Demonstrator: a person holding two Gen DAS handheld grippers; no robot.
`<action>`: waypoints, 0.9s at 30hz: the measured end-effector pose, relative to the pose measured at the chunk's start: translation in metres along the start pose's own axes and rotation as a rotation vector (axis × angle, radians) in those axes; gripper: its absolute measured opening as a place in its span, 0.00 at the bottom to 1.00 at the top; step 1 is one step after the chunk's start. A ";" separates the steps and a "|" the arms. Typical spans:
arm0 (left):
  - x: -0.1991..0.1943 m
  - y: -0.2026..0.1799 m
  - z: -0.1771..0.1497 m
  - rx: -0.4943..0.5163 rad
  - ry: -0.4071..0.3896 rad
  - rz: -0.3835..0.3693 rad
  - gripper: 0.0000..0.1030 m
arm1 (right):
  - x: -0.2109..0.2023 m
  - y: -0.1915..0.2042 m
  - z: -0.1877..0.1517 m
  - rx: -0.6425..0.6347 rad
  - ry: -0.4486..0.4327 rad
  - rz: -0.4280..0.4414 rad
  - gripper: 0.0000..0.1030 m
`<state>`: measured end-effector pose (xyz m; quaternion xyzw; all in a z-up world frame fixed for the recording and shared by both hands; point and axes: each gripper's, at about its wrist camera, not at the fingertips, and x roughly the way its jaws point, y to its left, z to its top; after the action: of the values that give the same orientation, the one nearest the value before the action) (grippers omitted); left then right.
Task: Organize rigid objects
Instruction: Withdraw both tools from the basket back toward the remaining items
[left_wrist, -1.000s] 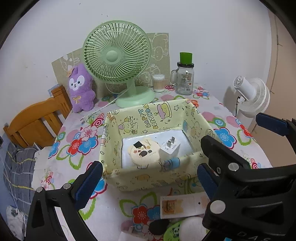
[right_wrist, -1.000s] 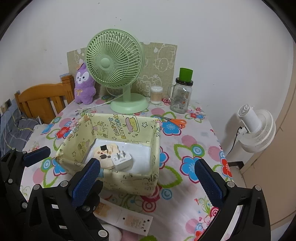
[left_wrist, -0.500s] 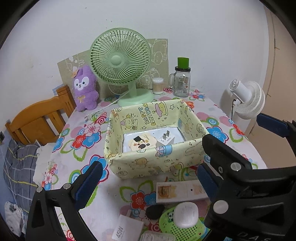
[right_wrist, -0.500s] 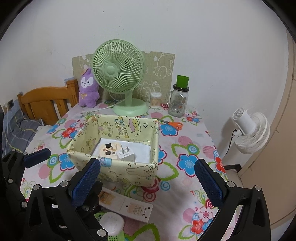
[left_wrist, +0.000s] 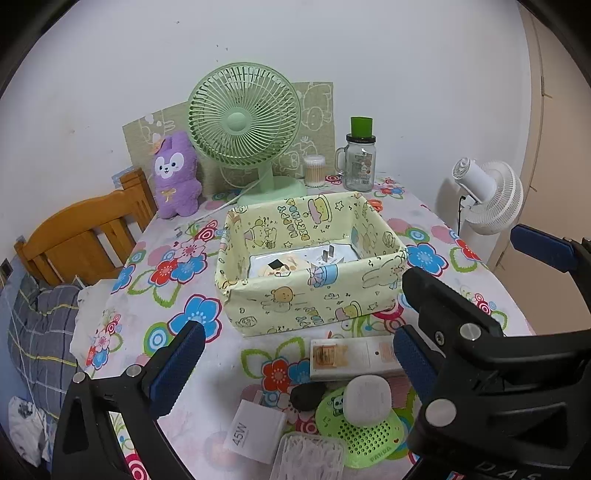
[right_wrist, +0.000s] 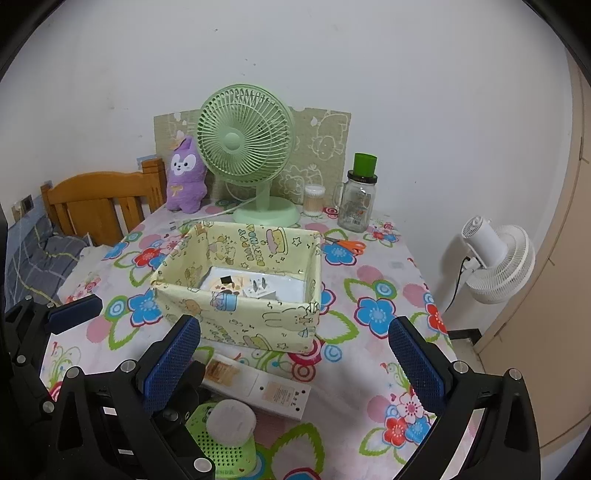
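A yellow cartoon-print box stands mid-table. Inside it lie a round printed disc and a white plug adapter. On the cloth in front of it are a white power strip, a white rounded case on a green perforated disc, a small black item, a white 45W charger and a clear plastic box. My left gripper is open above these loose items. My right gripper is open and holds nothing, near the power strip.
At the back stand a green desk fan, a purple plush toy, a swab tub and a glass jar with a green lid. Orange scissors lie behind the box. A wooden chair is left, a white fan right.
Both grippers have drawn back from the box toward the near table edge. The box looks smaller and farther, and the loose items in front of it have come into view.
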<state>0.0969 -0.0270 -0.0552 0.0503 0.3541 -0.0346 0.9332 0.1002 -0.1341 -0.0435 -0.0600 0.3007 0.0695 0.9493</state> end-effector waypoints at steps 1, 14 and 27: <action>-0.001 0.000 -0.002 -0.001 -0.001 0.000 1.00 | -0.001 0.000 -0.001 0.002 0.002 0.005 1.00; -0.009 0.003 -0.027 -0.017 0.001 -0.010 1.00 | -0.012 0.009 -0.024 0.003 -0.006 0.016 1.00; -0.001 0.007 -0.050 -0.020 0.026 -0.025 1.00 | -0.004 0.017 -0.048 0.009 0.024 0.011 1.00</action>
<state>0.0638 -0.0144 -0.0916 0.0369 0.3673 -0.0418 0.9284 0.0668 -0.1250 -0.0813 -0.0551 0.3129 0.0728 0.9454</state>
